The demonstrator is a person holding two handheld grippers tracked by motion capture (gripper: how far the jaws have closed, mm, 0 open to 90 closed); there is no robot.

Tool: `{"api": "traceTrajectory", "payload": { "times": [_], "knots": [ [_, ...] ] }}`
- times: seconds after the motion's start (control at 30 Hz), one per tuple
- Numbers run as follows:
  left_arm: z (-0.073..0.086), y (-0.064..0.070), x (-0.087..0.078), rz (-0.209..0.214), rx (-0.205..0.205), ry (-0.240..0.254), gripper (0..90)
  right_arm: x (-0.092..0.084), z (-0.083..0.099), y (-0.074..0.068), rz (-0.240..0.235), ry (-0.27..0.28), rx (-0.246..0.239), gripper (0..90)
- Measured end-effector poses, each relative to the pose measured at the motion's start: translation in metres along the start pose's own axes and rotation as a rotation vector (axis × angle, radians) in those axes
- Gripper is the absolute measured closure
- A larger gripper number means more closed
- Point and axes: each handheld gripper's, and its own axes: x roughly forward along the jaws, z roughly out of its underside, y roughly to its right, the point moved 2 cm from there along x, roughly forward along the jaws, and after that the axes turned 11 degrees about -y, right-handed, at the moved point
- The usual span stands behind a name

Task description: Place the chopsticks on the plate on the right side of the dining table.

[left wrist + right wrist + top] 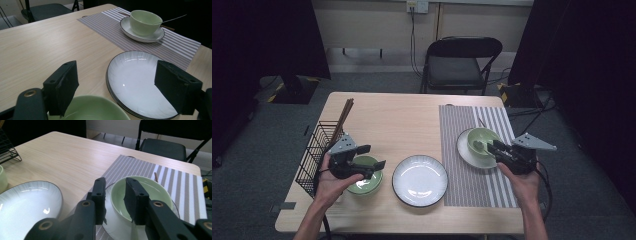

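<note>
Two green bowls concern me: my right tongs [113, 200] hang partly parted over the bowl [482, 140] on its saucer [467, 152] on the striped mat [462, 185], gripping nothing; my left tongs [372, 156] gape wide above the second bowl [366, 182], left of that mat

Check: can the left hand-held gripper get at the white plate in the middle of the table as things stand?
Probably yes. The left hand-held gripper hovers open over the green bowl, and the white plate sits right beside it with bare table between.

black folding chair [464, 62], grey carpet floor [377, 82], dim light
</note>
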Motion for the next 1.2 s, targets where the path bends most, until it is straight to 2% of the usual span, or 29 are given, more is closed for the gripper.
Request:
{"api": "traceTrajectory", "payload": {
  "times": [0.17,0.3,0.43,0.47,0.5,0.53,0.57,0.63,0.8,1.0,1.03,1.2],
  "knots": [
    [0.003,-0.002,-0.006,-0.01,0.002,0.0,21.8,0.002,-0.002,-0.01,-0.037,-0.007,0.005,65.9],
    [0.004,-0.007,-0.016,-0.035,0.01,-0.007,22.2,0.004,-0.001,-0.017,-0.038,-0.005,-0.011,65.9],
    [0.003,-0.009,-0.026,-0.048,-0.005,0.006,22.1,0.005,0.002,-0.026,-0.045,-0.007,-0.033,65.8],
    [0.002,-0.007,-0.031,-0.049,-0.035,0.013,22.1,0.004,0.002,-0.028,-0.043,-0.007,-0.037,65.7],
    [0.0,-0.003,-0.036,-0.05,-0.036,0.018,22.1,0.004,0.002,-0.032,-0.051,-0.008,-0.041,65.6],
    [-0.003,0.001,-0.041,-0.062,-0.025,0.029,22.1,0.004,0.002,-0.034,-0.049,-0.009,-0.051,65.5],
    [-0.007,0.003,-0.044,-0.076,0.007,0.015,21.8,0.004,0.002,-0.036,-0.043,-0.012,-0.066,65.1],
    [-0.011,0.001,-0.047,-0.069,0.006,0.021,20.7,0.004,0.001,-0.04,-0.052,-0.013,-0.069,64.5],
    [-0.013,-0.014,-0.059,-0.089,-0.026,0.06,22.0,0.006,0.002,-0.048,-0.074,-0.013,-0.077,64.1],
    [-0.015,-0.035,-0.073,-0.119,-0.039,0.077,25.3,0.01,0.005,-0.054,-0.093,-0.012,-0.082,63.7],
    [-0.016,-0.04,-0.076,-0.126,-0.053,0.073,26.4,0.011,0.006,-0.055,-0.094,-0.016,-0.085,63.7],
    [-0.019,-0.06,-0.082,-0.141,-0.06,0.069,28.5,0.016,0.011,-0.062,-0.104,-0.029,-0.094,62.6]
  ]
}}
